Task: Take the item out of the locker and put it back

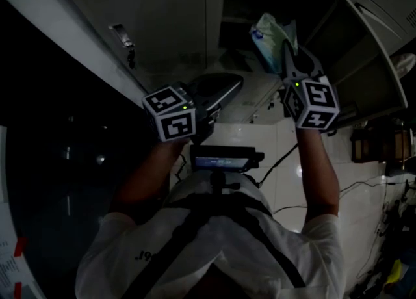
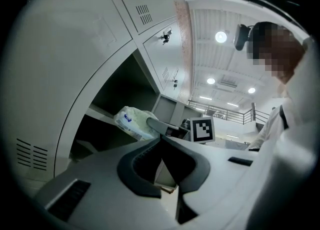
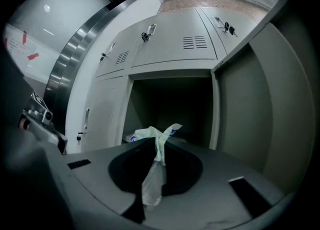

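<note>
The item is a soft white plastic packet with blue print (image 1: 270,38). My right gripper (image 1: 287,54) is shut on its crumpled edge and holds it up in front of the open locker compartment (image 1: 244,2). In the right gripper view a strip of the packet (image 3: 159,146) runs down between the closed jaws of the right gripper (image 3: 156,141), and the dark compartment (image 3: 172,101) lies straight ahead. My left gripper (image 1: 224,86) hangs beside it to the left, shut and empty. The left gripper view shows the left gripper (image 2: 161,139) with the packet (image 2: 132,121) beyond it.
The open locker door (image 3: 265,104) stands at the right of the compartment. Closed locker doors with key locks (image 3: 147,34) surround it above and to the left. A person in a white shirt (image 2: 290,119) stands at the right of the left gripper view.
</note>
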`<state>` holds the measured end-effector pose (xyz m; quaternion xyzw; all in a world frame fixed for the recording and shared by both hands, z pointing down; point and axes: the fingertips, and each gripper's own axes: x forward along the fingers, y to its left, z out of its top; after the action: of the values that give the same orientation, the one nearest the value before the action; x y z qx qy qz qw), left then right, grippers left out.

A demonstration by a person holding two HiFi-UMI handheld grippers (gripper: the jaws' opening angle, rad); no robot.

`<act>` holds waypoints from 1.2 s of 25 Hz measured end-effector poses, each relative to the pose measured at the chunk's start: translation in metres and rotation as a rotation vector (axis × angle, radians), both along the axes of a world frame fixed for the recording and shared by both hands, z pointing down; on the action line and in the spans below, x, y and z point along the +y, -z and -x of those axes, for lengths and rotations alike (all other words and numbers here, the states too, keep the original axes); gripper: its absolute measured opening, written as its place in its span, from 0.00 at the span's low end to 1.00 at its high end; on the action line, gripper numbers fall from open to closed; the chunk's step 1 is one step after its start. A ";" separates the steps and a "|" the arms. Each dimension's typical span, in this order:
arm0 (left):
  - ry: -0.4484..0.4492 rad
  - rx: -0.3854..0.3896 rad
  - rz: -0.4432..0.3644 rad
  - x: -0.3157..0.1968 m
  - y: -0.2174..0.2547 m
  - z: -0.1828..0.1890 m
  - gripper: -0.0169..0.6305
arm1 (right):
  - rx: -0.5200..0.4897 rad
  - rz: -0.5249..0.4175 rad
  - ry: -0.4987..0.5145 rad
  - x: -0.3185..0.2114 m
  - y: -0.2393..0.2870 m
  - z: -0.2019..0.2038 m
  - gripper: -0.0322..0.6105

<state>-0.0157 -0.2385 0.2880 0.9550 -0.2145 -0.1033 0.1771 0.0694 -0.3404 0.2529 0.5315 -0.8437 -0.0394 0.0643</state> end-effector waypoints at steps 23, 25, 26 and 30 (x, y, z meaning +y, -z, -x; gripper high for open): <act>0.045 -0.004 -0.029 -0.024 0.021 -0.005 0.03 | 0.038 -0.047 -0.022 -0.062 0.033 0.004 0.08; 0.050 -0.006 -0.027 -0.025 0.021 -0.005 0.03 | 0.049 -0.046 -0.025 -0.069 0.033 0.006 0.08; 0.053 -0.006 -0.026 -0.026 0.021 -0.005 0.03 | 0.055 -0.046 -0.027 -0.073 0.033 0.007 0.08; 0.059 -0.010 -0.038 -0.036 0.025 -0.006 0.03 | 0.073 -0.062 -0.042 -0.097 0.041 0.013 0.08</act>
<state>-0.0098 -0.2741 0.2629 0.9519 -0.2413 -0.1079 0.1546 0.0564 -0.4371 0.2115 0.5492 -0.8277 -0.0835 0.0796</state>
